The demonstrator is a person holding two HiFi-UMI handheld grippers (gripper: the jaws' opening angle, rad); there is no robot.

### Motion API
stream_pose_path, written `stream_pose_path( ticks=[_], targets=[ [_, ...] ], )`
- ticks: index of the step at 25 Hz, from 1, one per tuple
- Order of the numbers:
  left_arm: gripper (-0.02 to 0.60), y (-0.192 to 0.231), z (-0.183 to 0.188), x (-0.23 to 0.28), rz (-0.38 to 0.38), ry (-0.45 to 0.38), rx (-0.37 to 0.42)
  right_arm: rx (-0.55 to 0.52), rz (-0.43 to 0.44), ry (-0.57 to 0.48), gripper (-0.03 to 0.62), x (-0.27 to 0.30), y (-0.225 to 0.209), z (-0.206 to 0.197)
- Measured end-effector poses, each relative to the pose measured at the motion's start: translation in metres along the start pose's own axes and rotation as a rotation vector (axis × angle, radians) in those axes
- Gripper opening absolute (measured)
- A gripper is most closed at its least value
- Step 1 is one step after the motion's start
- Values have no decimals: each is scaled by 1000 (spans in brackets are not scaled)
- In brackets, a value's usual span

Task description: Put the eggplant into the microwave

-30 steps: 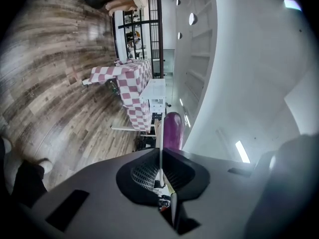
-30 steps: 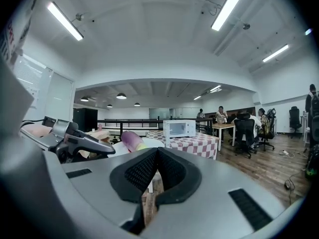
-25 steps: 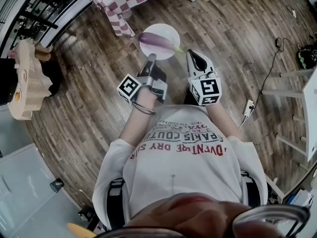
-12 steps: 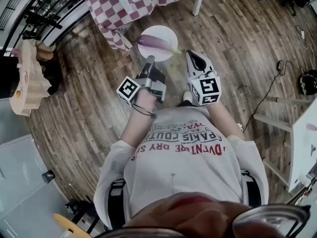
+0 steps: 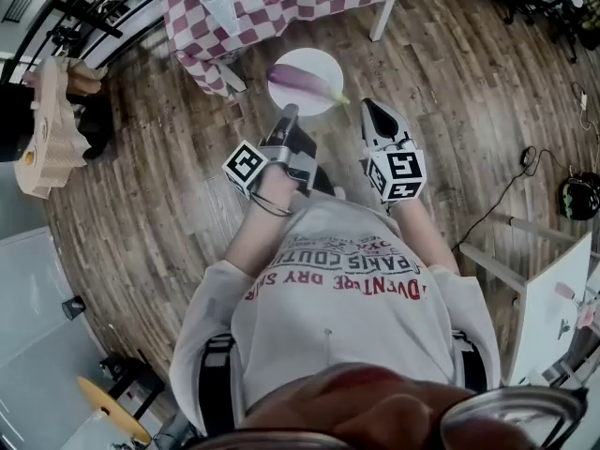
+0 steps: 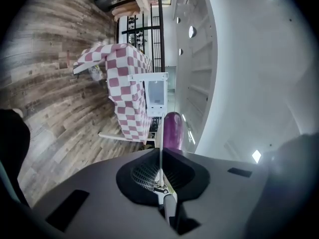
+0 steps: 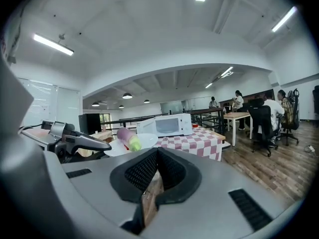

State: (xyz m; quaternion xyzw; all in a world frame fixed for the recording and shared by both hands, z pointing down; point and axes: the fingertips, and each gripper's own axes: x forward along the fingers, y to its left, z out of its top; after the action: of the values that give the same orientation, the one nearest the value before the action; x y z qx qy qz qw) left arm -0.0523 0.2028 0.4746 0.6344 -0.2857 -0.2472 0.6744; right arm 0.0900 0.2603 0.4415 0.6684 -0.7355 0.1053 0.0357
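Observation:
A purple eggplant (image 5: 300, 80) with a green stem end lies on a white plate (image 5: 317, 60). My left gripper (image 5: 288, 111) is shut on the plate's near rim and carries it level above the wooden floor. In the left gripper view the plate (image 6: 160, 133) shows edge-on between the jaws, with the eggplant (image 6: 173, 129) past it. My right gripper (image 5: 367, 105) hangs beside the plate, shut and empty. A white microwave (image 7: 167, 125) stands with its door closed on a red-and-white checked table (image 7: 202, 139) ahead. The right gripper view shows the eggplant (image 7: 128, 137) and my left gripper (image 7: 105, 146) at left.
The checked table (image 5: 281, 3) stands just past the plate, its white leg (image 5: 382, 17) at right. A light wooden rack (image 5: 45, 134) is at the left and a white table (image 5: 553, 298) at the right. People (image 7: 271, 108) sit at desks far right, by black chairs.
I have walked toward the checked table, which now fills more of the head view's top. Both grippers and the plate with the eggplant keep the same pose relative to the body.

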Motion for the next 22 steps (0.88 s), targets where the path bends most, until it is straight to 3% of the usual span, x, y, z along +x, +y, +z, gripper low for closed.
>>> stream_pose_path(
  ticks=[9,22],
  targets=[
    [34,7,28,89,29,-30,8,53,31,78,15,75,-47,-10],
    [34,-5,122,276,33,-36,-48,1,66,153,15,255,-119,38]
  ],
)
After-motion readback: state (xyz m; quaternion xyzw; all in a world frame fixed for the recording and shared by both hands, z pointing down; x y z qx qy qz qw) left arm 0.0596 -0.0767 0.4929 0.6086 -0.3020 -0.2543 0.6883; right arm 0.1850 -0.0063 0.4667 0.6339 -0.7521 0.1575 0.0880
